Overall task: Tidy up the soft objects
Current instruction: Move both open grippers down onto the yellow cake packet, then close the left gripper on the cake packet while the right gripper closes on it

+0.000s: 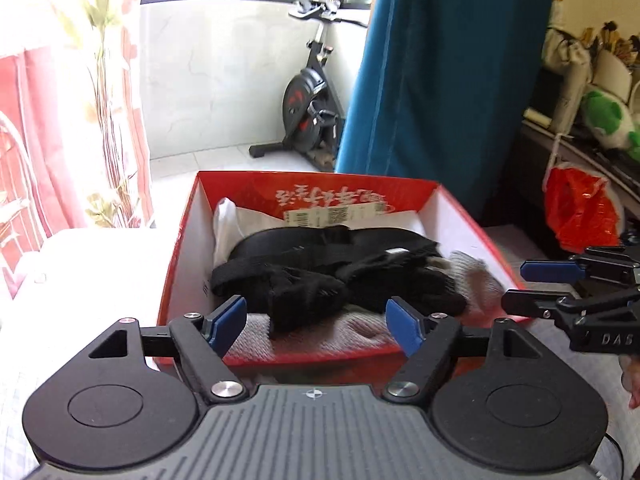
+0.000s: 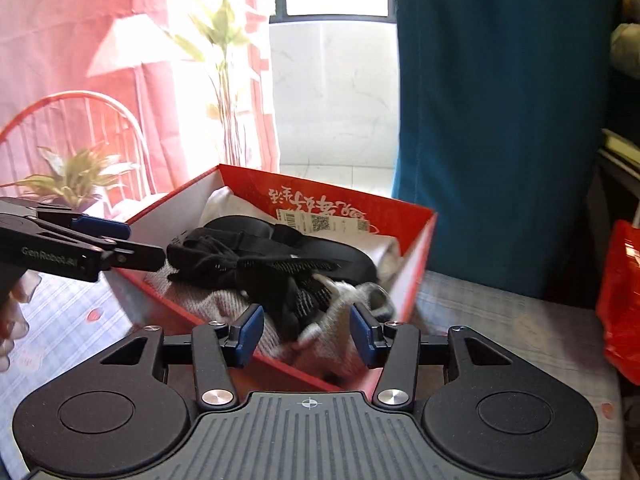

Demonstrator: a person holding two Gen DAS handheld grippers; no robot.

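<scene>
A red cardboard box (image 1: 176, 264) (image 2: 416, 264) stands on the table and holds soft things. Black gloves and straps (image 1: 320, 280) (image 2: 280, 276) lie on top of grey knitted fabric (image 1: 360, 330) (image 2: 224, 304) and white cloth (image 1: 228, 224) (image 2: 224, 204). My left gripper (image 1: 318, 324) is open and empty at the box's near edge; it also shows from the side in the right wrist view (image 2: 136, 244), at the box's left wall. My right gripper (image 2: 306, 334) is open and empty over the near corner of the box; it also shows in the left wrist view (image 1: 516, 286), beside the right wall.
A light patterned cloth (image 2: 80, 320) covers the table. A red plastic bag (image 1: 580, 216) (image 2: 620, 300) lies to the right. A teal curtain (image 1: 440, 80), an exercise bike (image 1: 312, 100), a pink curtain (image 2: 80, 40) and potted plants (image 2: 76, 176) stand behind.
</scene>
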